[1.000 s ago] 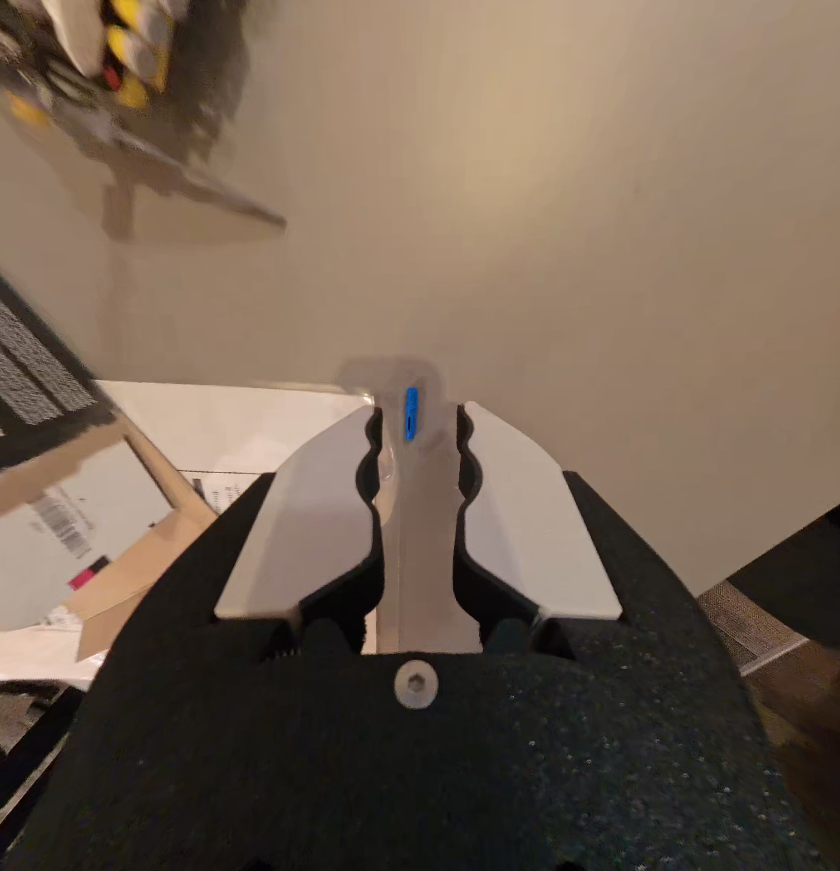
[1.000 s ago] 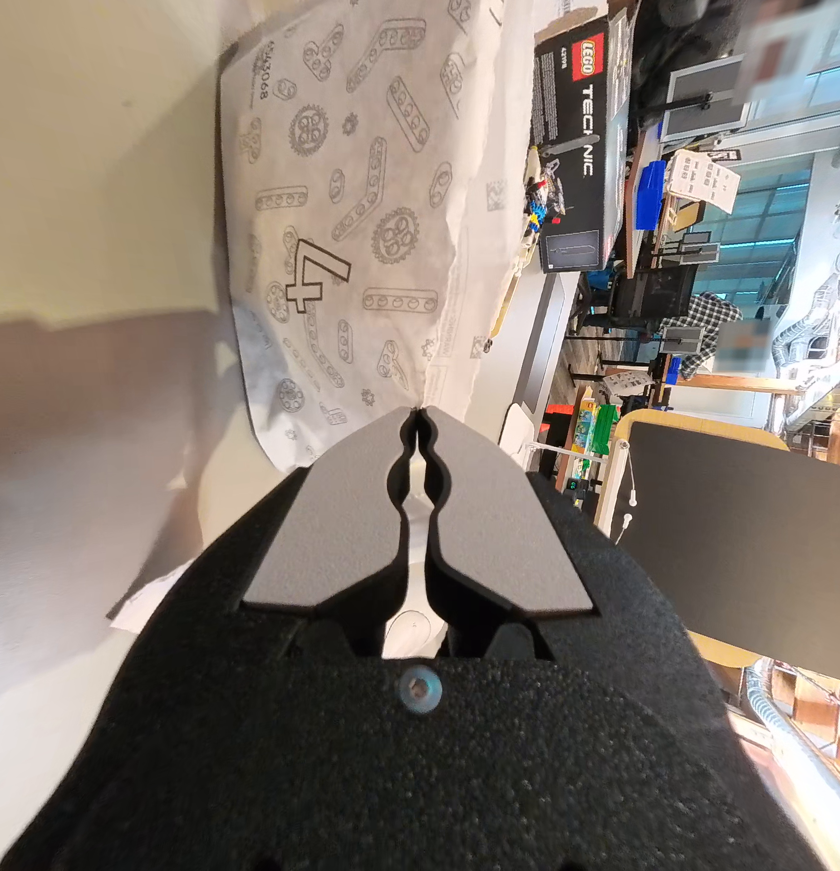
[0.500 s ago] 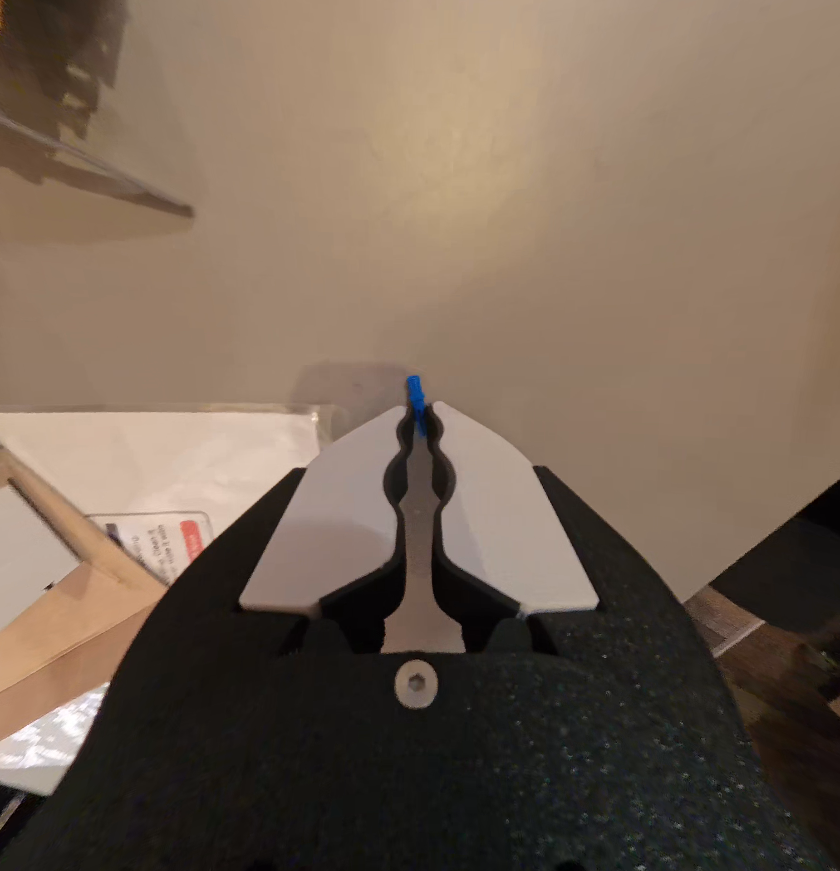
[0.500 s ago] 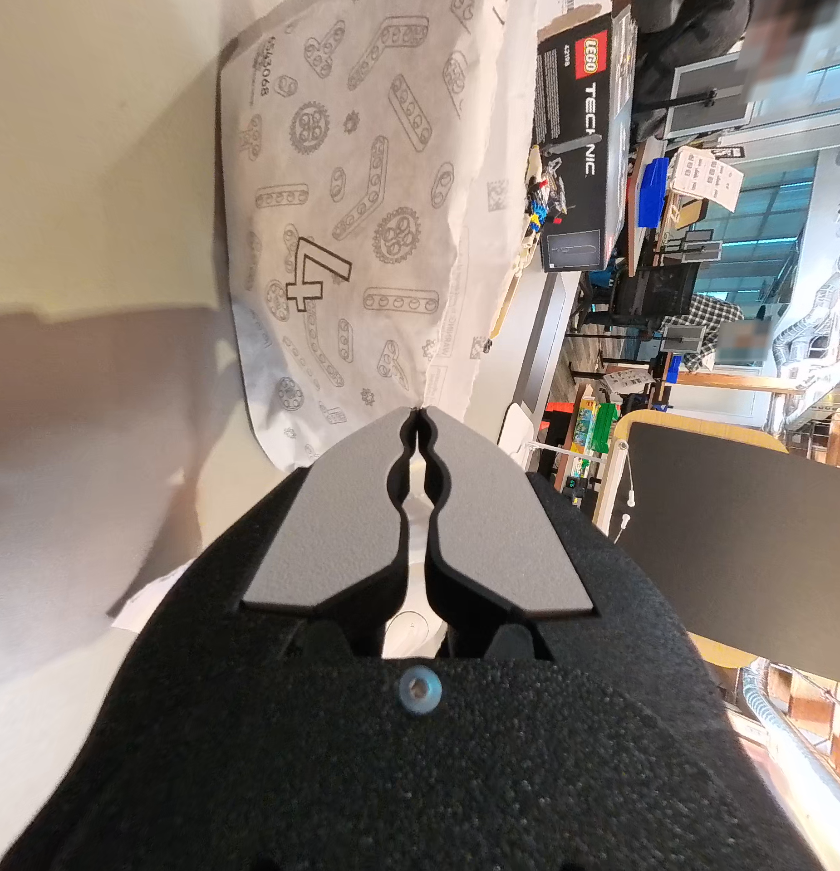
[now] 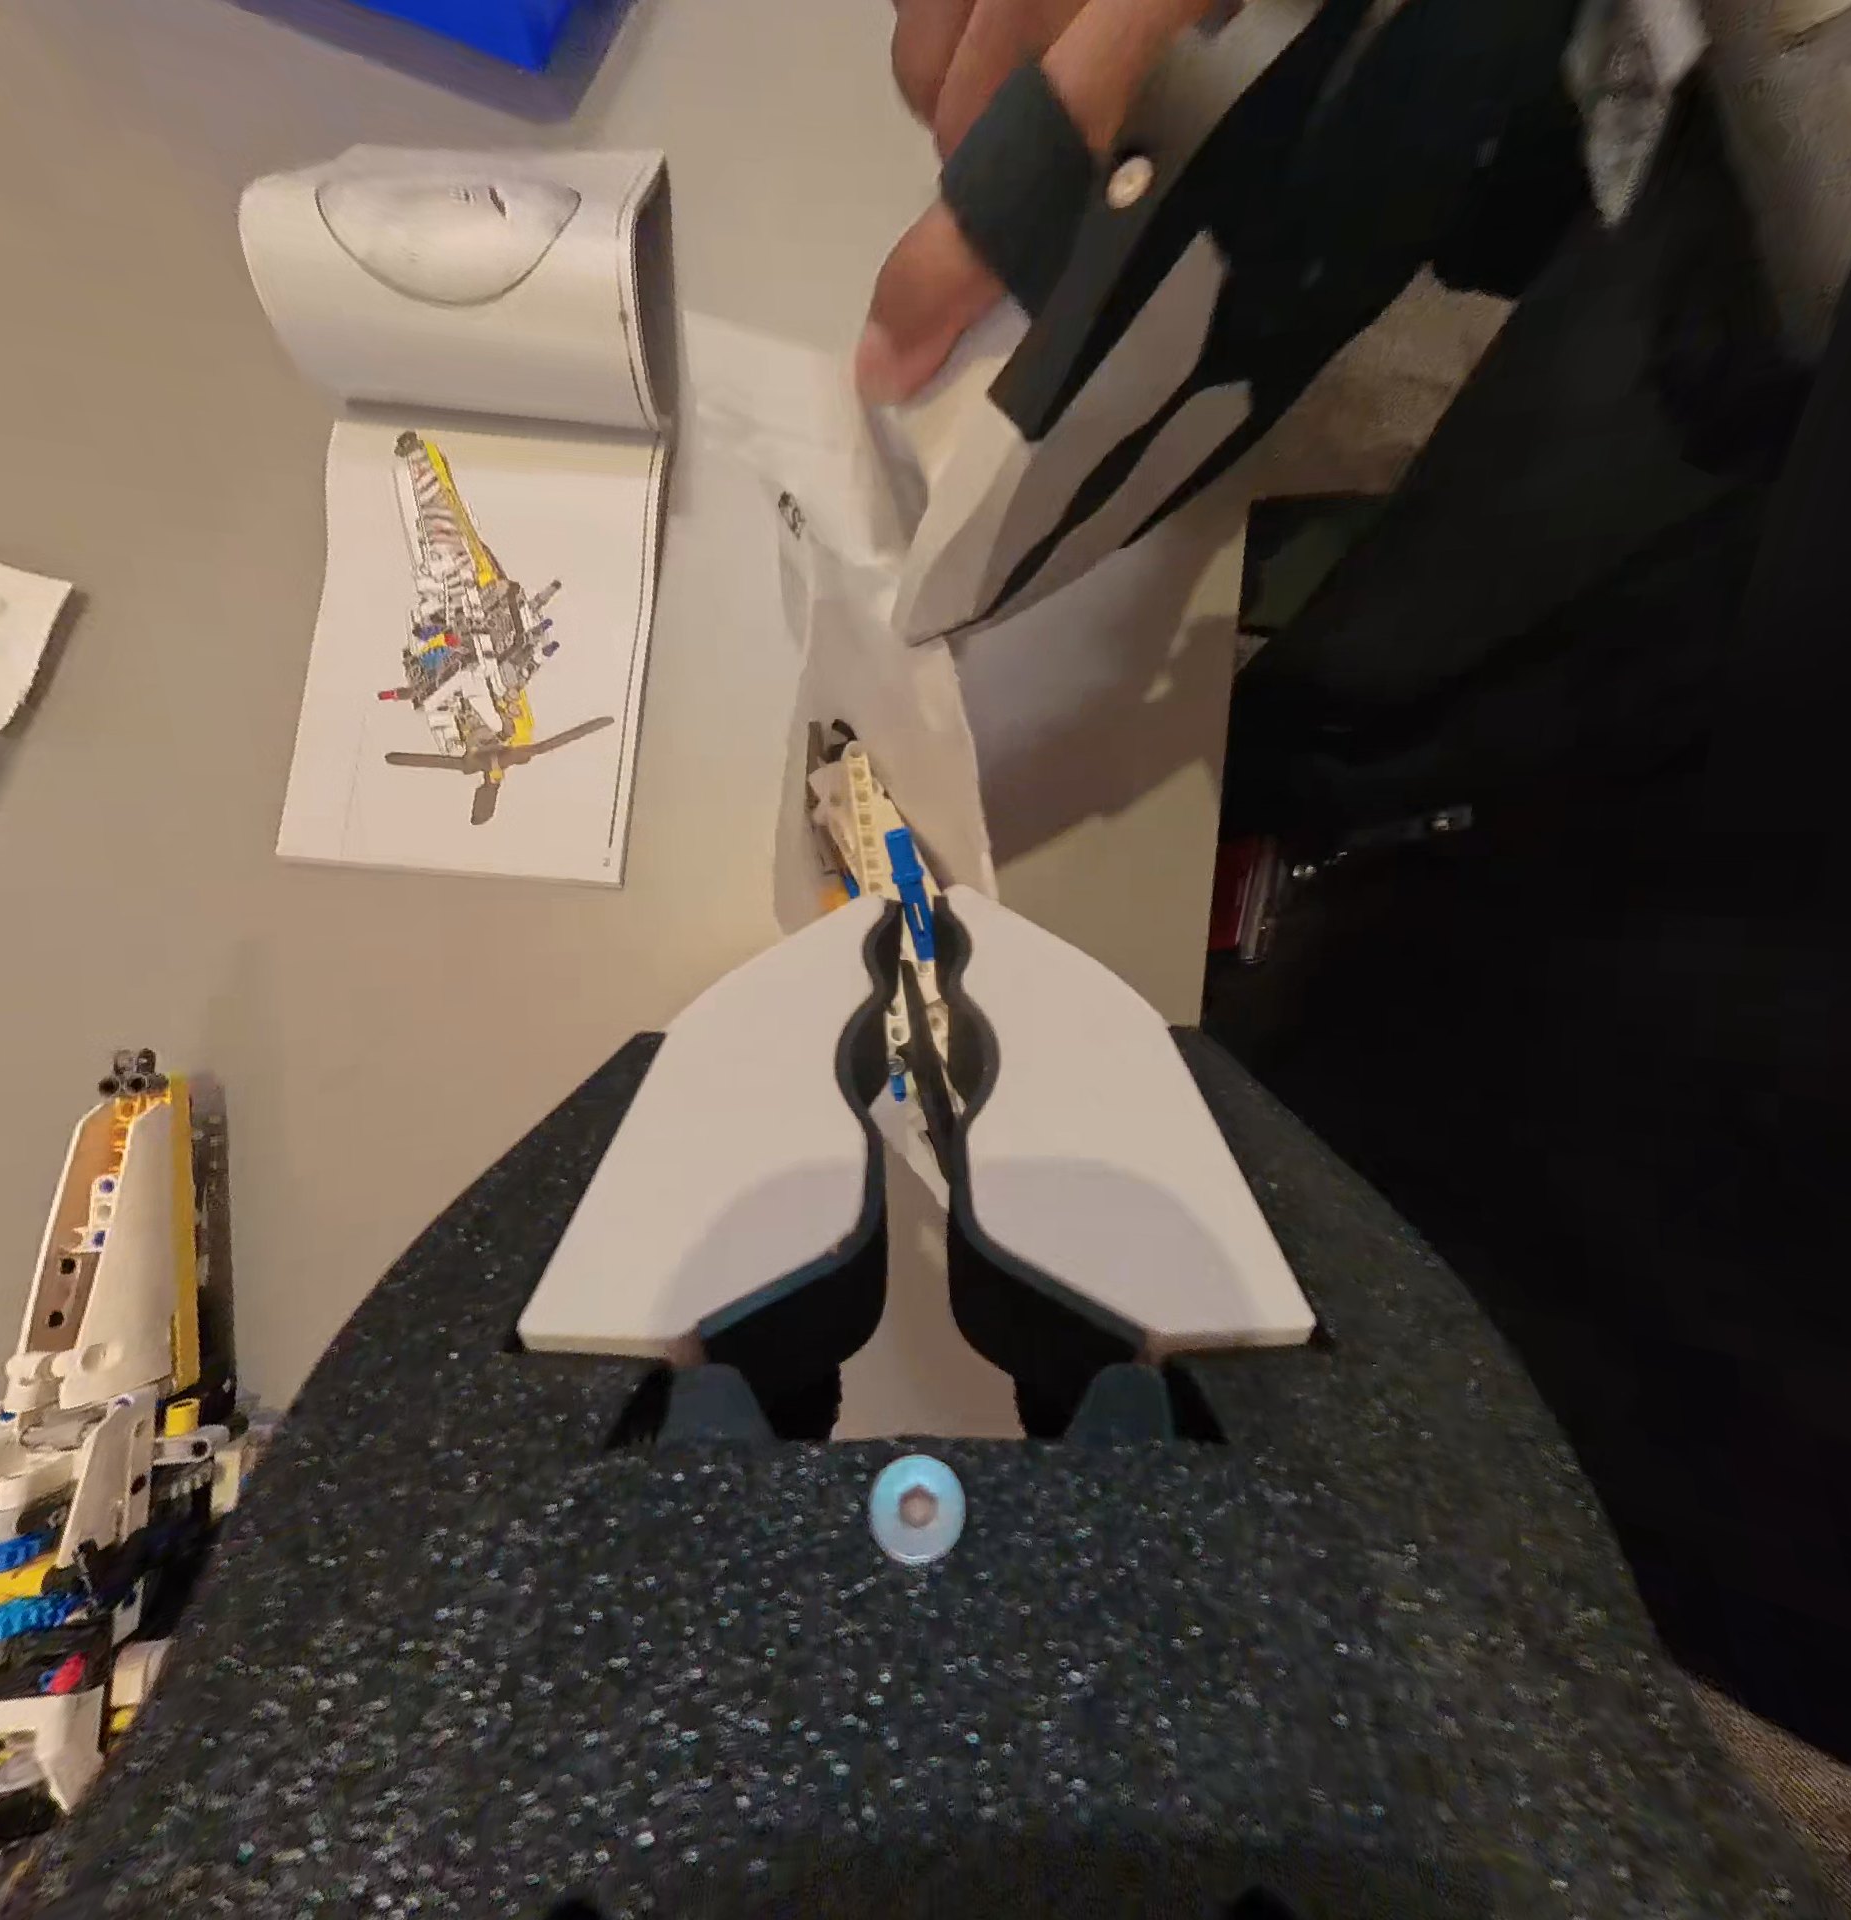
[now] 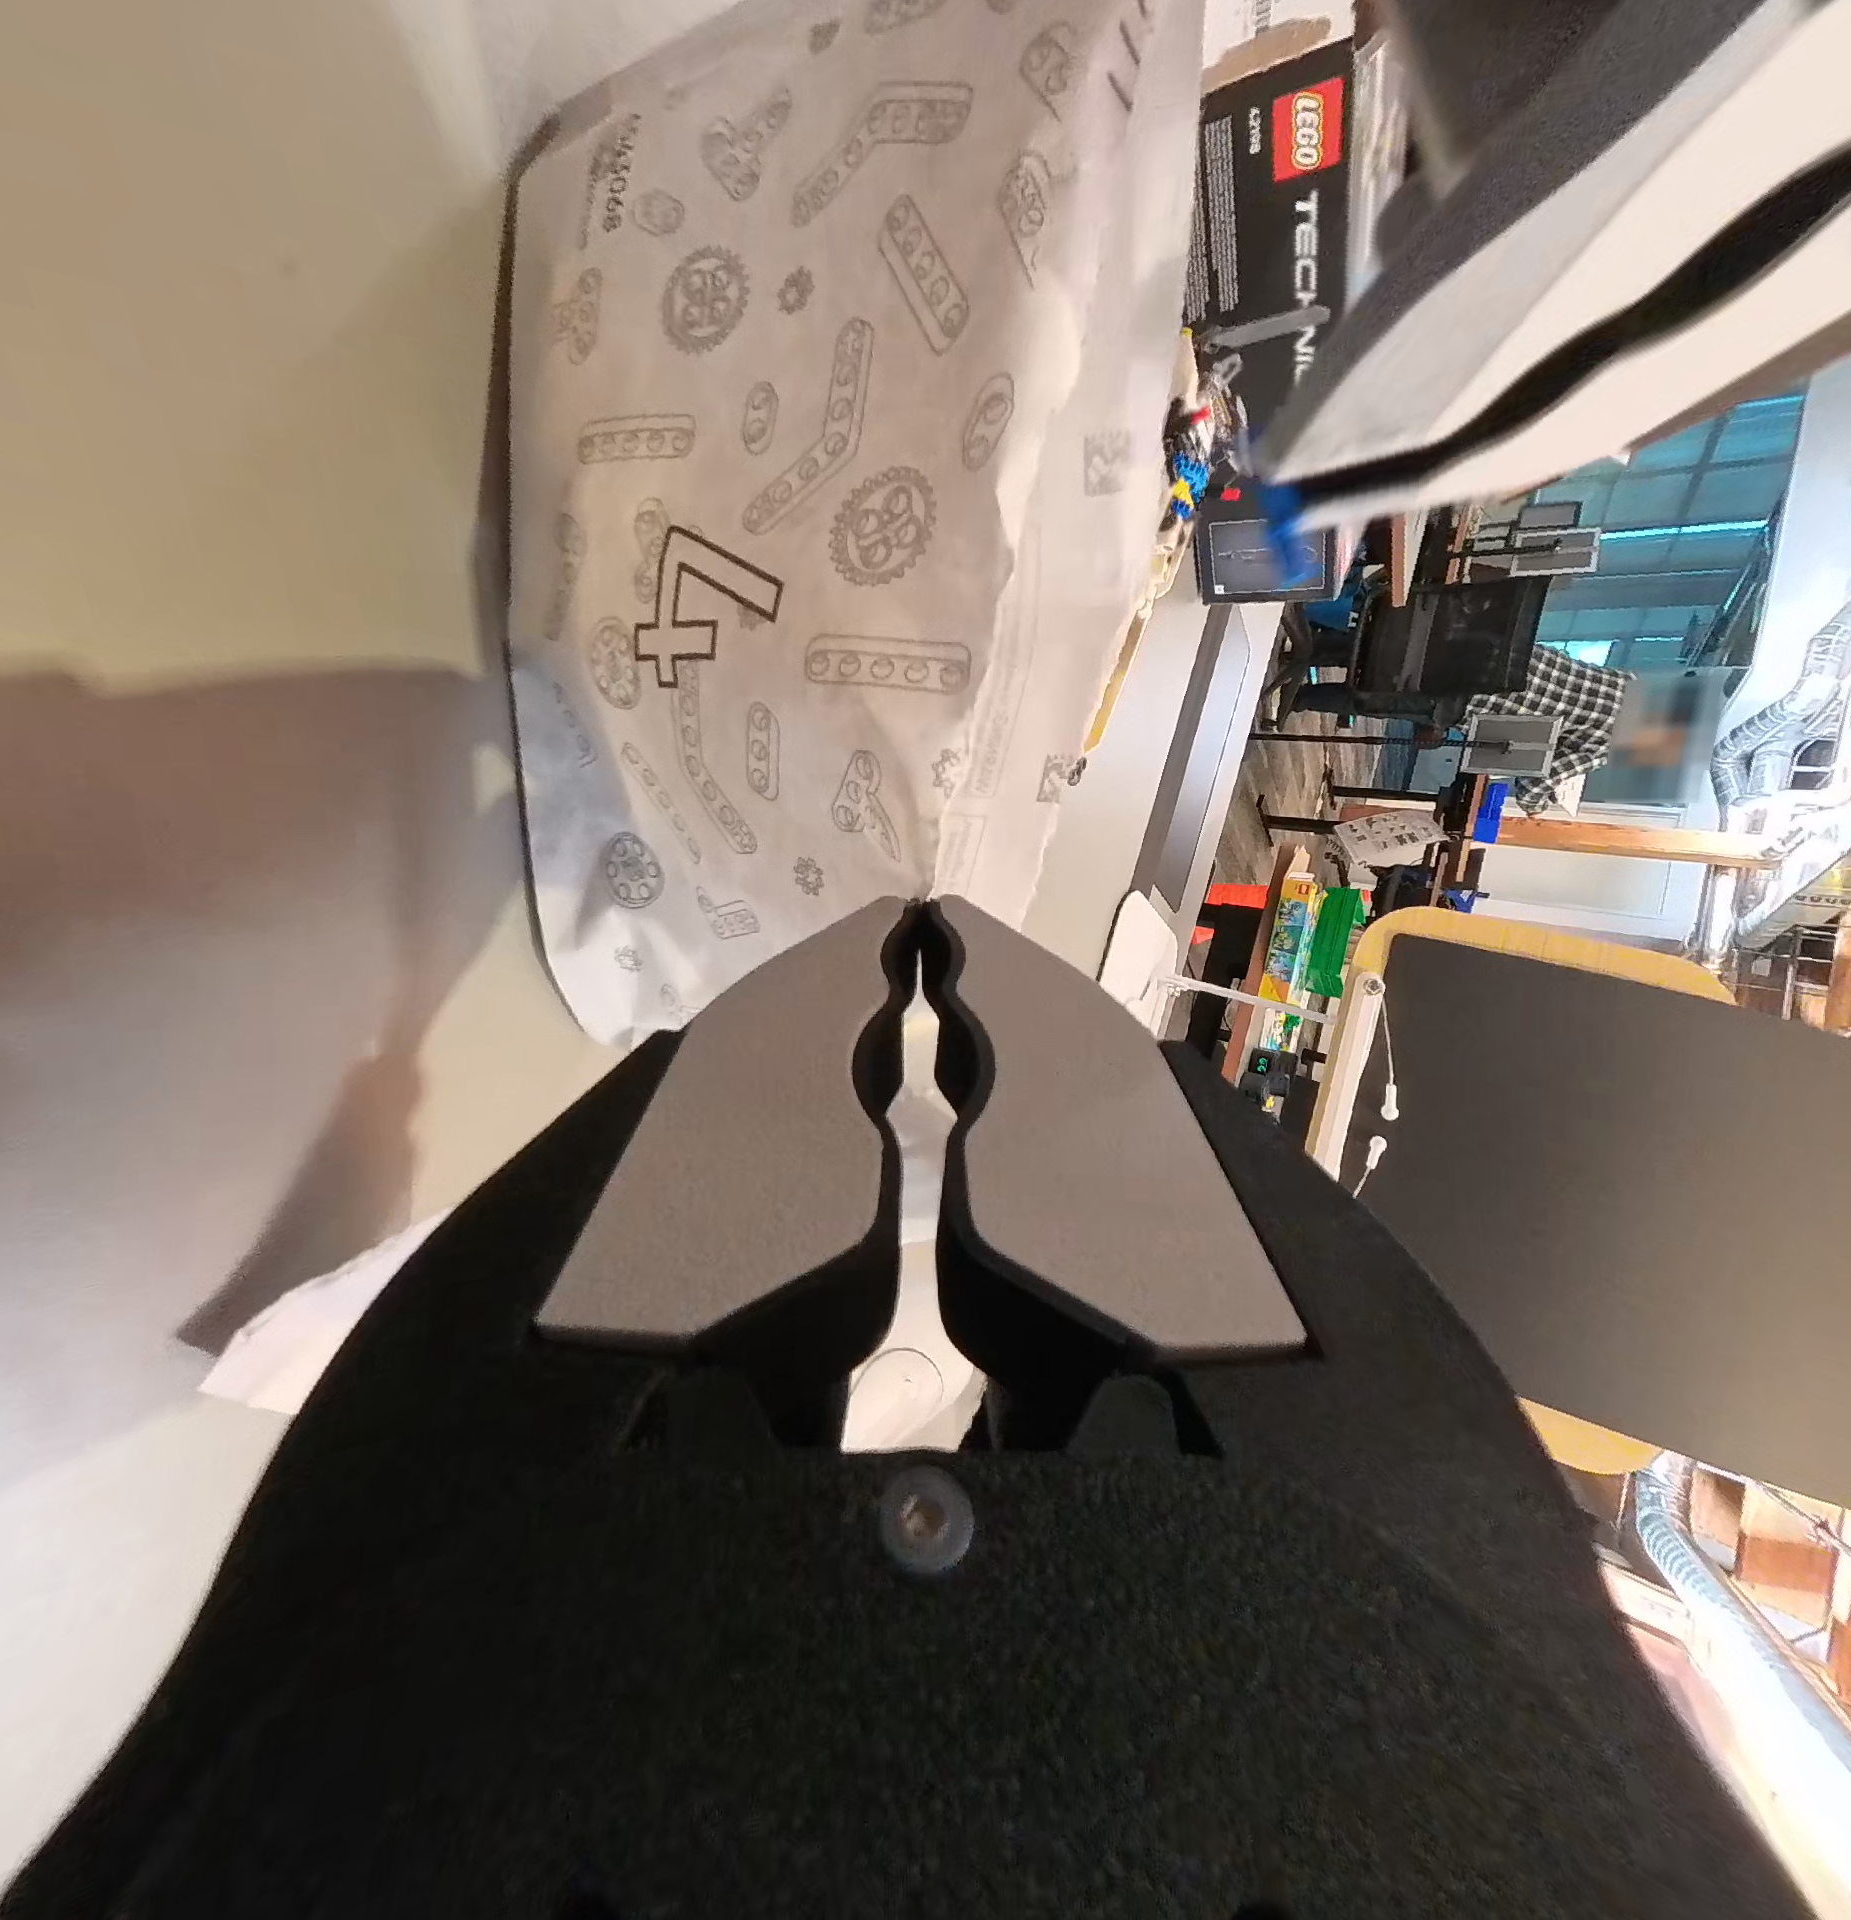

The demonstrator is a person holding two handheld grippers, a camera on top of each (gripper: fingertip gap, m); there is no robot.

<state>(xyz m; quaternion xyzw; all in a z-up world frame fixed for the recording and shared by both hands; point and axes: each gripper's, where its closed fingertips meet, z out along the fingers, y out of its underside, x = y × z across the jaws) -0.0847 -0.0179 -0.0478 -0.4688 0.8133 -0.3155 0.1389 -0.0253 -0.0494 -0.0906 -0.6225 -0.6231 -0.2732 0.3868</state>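
The pale beige surface [image 5: 401, 1018] takes up most of the left wrist view, with dark furniture seen past its edge from 2 to 4 o'clock. An open white instruction booklet with a printed aeroplane drawing [image 5: 474, 644] lies at 10 o'clock of the left hand-held gripper [image 5: 916, 914], its upper pages curled over. A partly built white, yellow and blue brick aeroplane model [image 5: 90, 1382] stands at 8 o'clock near the frame edge, well apart from the fingertips. A torn scrap of white paper [image 5: 7, 649] is seen at 9 o'clock, and a blue object, too blurred to identify, at 11 o'clock along the top edge.

The white paper bag printed with grey part outlines [image 6: 796, 499] is held up off the surface by the right hand-held gripper [image 6: 921, 912], whose fingertips are closed together on a pinched fold at the bag's lower edge. In the left wrist view the same bag hangs at 12 o'clock, directly ahead of the left fingertips, with the right hand-held gripper and a person's hand [image 5: 952, 208] above it at 1 o'clock.

Loose cream-white perforated beams [image 5: 859, 800] are seen at the bag's open mouth, just beyond and partly under the left fingertips. A black cardboard box [image 6: 1274, 312] stands at 1 o'clock in the right wrist view, behind the bag.

The small blue plastic connector pin [image 5: 905, 883] is clamped between the tips of the left hand-held gripper, its free end projecting forward toward the bag's mouth.
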